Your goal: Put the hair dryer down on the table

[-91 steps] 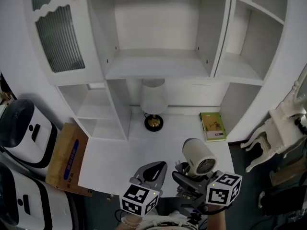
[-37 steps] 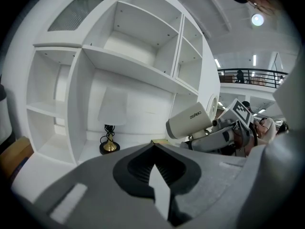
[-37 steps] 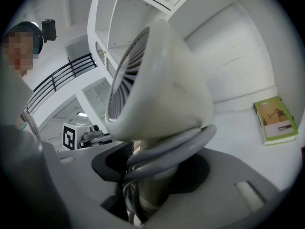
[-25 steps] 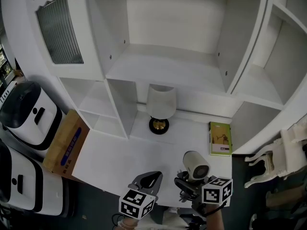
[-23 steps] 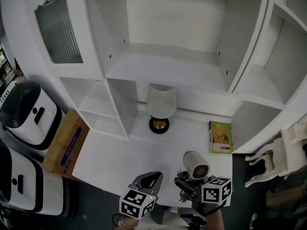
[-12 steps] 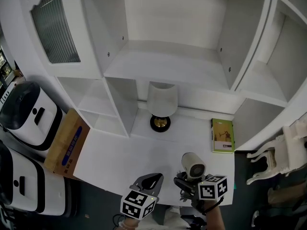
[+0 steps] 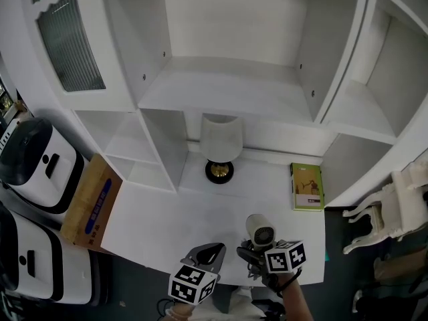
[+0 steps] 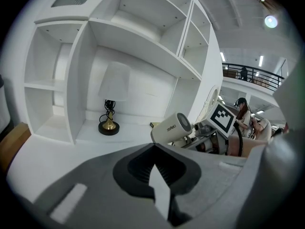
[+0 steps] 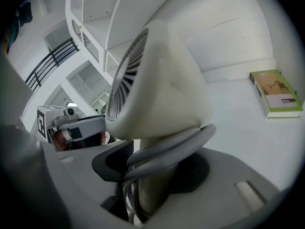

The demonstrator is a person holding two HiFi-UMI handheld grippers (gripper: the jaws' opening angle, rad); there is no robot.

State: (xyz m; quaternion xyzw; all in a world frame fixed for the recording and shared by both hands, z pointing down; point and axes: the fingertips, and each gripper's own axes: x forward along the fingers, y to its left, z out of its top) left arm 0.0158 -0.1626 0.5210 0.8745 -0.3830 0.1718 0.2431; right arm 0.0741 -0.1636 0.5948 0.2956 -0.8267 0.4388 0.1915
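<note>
Hair dryer (image 7: 259,231) shown upright in the right gripper (image 7: 250,252), over the front right part of the white table (image 7: 160,223); whether the tabletop is touched cannot be told. In the right gripper view the jaws are seen clamped on the handle (image 9: 151,194), around which the grey cord (image 9: 174,147) is wound in loops. The cream body with its slotted grille fills the upper part of that view.

The left gripper (image 7: 208,249) is held just beside the dryer, on its left, at the table's front edge. Its jaws are brought together, and nothing is gripped between them.

A table lamp (image 7: 219,142) with a white shade and a dark round base is placed at the back of the table, below the white shelf unit (image 7: 227,85). A green book (image 7: 307,186) is laid flat at the right rear of the table, well apart from the dryer. A cardboard box (image 7: 87,202) is seen at the table's left end, and a white chair (image 7: 401,202) on the floor to the right.
</note>
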